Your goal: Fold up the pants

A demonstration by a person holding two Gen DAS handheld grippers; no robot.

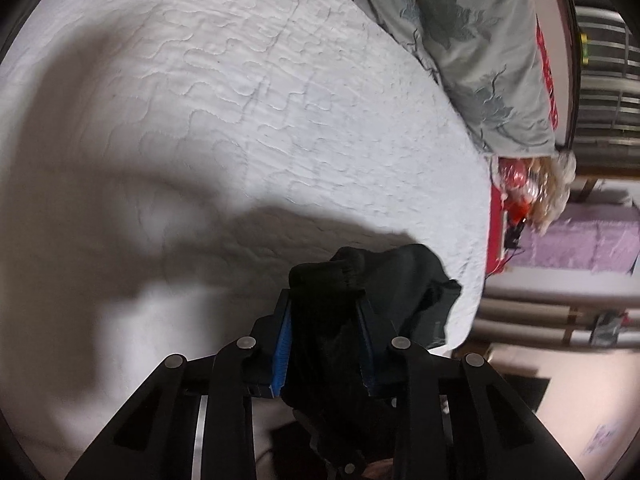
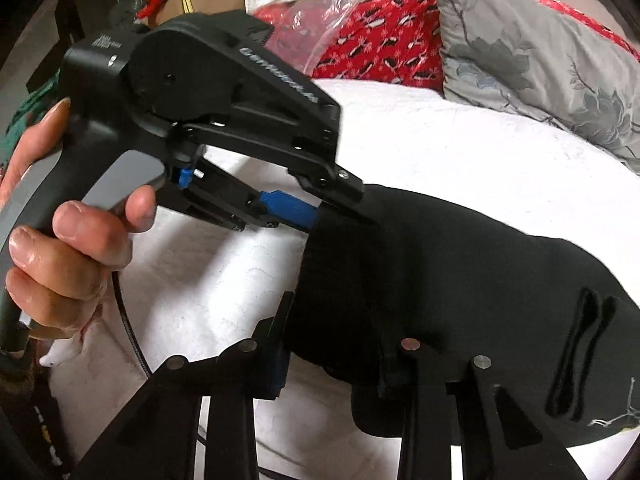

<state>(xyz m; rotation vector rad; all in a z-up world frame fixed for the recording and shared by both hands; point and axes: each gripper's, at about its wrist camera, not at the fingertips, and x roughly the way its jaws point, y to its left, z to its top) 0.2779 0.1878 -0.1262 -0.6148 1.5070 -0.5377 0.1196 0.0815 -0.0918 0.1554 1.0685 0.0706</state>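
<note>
While the pants [image 2: 460, 280] are clamped in both tools [image 1: 324, 320] [image 2: 332, 344], the waistband should be kept taut above the bed [image 1: 200, 120].

Pants [image 2: 460, 280] on bed [image 2: 460, 152], before pillow [image 2: 532, 60]

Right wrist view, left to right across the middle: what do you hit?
Hand on the grip → left tongs clamped on the waistband → black pants spread over the white quilt → grey floral pillow at upper right.
</note>
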